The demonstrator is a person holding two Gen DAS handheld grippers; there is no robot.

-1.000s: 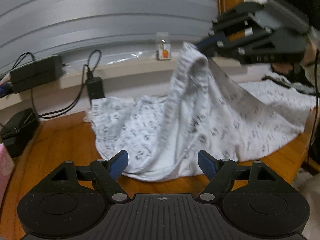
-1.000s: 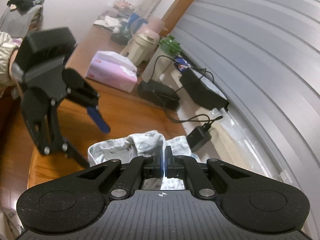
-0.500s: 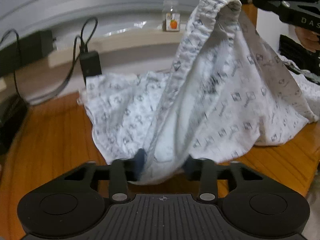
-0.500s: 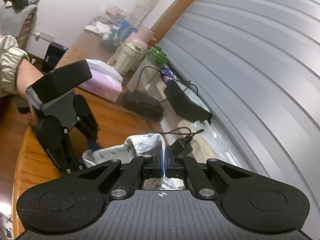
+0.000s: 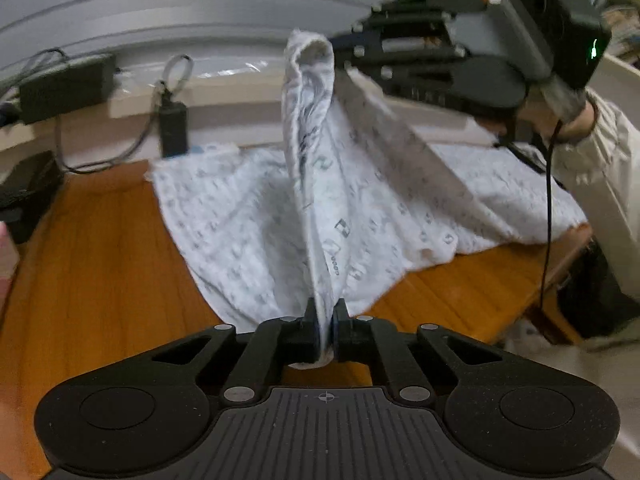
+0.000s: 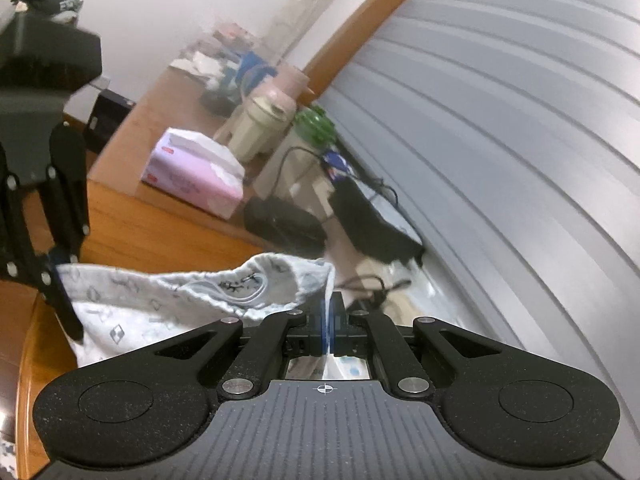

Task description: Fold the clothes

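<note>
Left wrist view: the left claw (image 5: 325,320) is closing, its jaws almost together, with a bunched edge of the white cotton garment printed with small grey motifs (image 5: 256,216) pinched between the pads. From this grip a taut ridge of cloth rises to the garment's hemmed edge, which the right claw (image 5: 340,54) holds aloft. The person's right hand (image 5: 560,112), in a pale sleeve, carries that claw. The rest of the garment lies spread on the orange-brown wooden counter (image 5: 92,264), its far edge near the wall ledge. A black power adapter with looped cable (image 5: 173,126) hangs against the ledge, just beyond the garment's far left corner.

Right wrist view: the right claw (image 6: 329,322) has its jaws fully together on a thin fold of the garment (image 6: 132,320), whose hemmed edge runs off to the left towards the left claw (image 6: 56,268), seen at the frame's left edge gripping the cloth. Farther along the counter (image 6: 160,236) stand a pink tissue box (image 6: 192,176), a cream lidded jug (image 6: 264,120) and a green-topped container (image 6: 316,124), well apart from the garment.
</note>
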